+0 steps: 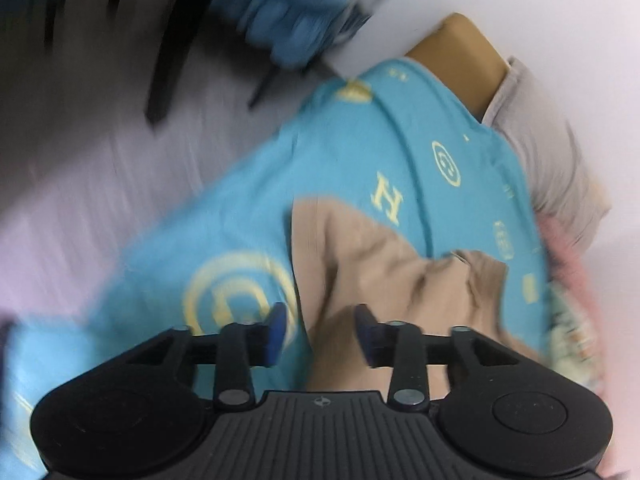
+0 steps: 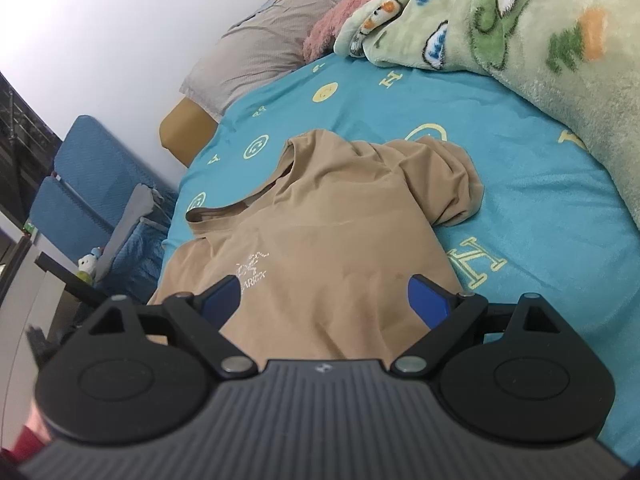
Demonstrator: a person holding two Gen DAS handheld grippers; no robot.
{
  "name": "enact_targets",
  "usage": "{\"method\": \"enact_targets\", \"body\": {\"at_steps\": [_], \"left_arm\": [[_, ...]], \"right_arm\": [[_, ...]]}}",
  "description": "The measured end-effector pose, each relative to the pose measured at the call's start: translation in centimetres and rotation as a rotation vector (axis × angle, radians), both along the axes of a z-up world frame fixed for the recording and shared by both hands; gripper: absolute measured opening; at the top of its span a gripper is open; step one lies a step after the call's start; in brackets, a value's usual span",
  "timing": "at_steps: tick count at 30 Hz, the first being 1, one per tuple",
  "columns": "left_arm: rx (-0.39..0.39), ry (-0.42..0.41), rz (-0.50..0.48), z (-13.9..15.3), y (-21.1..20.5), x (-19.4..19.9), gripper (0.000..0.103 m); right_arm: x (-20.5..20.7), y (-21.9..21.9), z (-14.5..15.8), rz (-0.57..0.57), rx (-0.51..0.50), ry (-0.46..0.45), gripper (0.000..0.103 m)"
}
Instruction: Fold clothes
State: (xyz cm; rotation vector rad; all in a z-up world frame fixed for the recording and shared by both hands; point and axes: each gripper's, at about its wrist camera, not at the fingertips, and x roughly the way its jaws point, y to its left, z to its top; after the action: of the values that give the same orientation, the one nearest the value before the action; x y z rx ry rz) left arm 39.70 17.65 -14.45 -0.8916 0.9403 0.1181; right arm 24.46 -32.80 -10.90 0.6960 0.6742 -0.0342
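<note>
A tan T-shirt [image 2: 328, 232] with a small white chest logo lies front up on a turquoise bed sheet [image 2: 520, 184]. Its far sleeve is bunched up. My right gripper [image 2: 324, 300] is open and empty, with its blue fingers just above the shirt's body. In the blurred left wrist view the same shirt [image 1: 380, 272] lies crumpled on the sheet [image 1: 240, 240]. My left gripper [image 1: 322, 332] is open and empty over the shirt's edge.
A green cartoon blanket [image 2: 540, 32] and a pink one [image 2: 340, 12] lie at the bed's far right. A grey pillow [image 2: 264, 48] sits by the tan headboard [image 2: 180, 132]. A blue chair [image 2: 80, 192] stands left of the bed.
</note>
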Motion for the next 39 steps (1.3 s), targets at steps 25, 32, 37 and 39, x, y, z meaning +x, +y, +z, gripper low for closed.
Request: {"method": "enact_targets", "body": {"at_steps": [25,32,37,39], "left_arm": [[0.923,-0.388,-0.979,0.6,-27.8,-1.7,0.034],[0.636,-0.464,-0.771,1.6,-21.0,-4.7,0.067],[0.374,-0.377,-0.431,-0.5,-13.3,-2.2,0.071],[0.256,-0.339,-0.317,-1.5,-10.8,-0.9,0.071]], "right_arm": [[0.5,-1.0,-0.9,-0.039,0.049,0.034,0.092],[0.3,-1.6,-0.8,-0.047,0.082,0.028,0.092],[0.4,-1.5,-1.0,-0.040,0.094,0.035,0.092],[0.4,-1.4,-1.1,-0.040,0.092,0.040,0.092]]}}
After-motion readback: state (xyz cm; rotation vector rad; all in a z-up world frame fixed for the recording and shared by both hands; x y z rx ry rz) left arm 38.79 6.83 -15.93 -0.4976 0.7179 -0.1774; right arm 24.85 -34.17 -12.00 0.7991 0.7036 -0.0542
